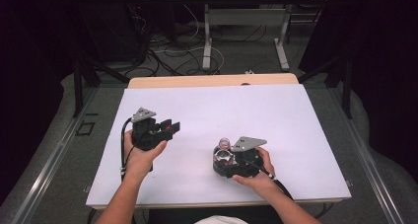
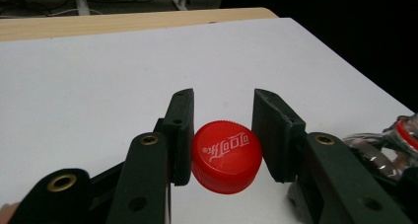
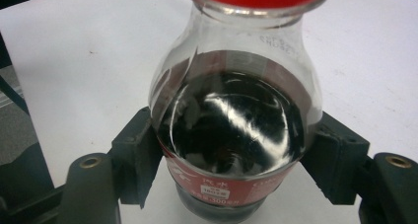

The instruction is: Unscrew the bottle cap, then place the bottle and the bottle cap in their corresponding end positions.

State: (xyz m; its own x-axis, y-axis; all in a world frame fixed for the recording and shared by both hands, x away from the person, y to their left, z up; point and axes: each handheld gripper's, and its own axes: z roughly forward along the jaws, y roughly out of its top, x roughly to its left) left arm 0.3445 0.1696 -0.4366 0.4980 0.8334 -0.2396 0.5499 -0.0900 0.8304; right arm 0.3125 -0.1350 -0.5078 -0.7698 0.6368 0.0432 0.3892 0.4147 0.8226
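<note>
Red cap [image 2: 226,156]: pinched between the pads of the left hand-held gripper [image 2: 222,135], printed top toward the camera, clear of the white bench [image 1: 256,110]
Bottle [image 3: 231,120]: clear plastic, dark drink, red label; upright, long axis vertical, clamped round its body by the right hand-held gripper [image 3: 231,160]
Bottle neck [image 1: 224,144]: uncapped, red ring at its top
Cap from bottle: well off to the left, about level with the neck
Nearer hand: the left, carrying the cap
</note>
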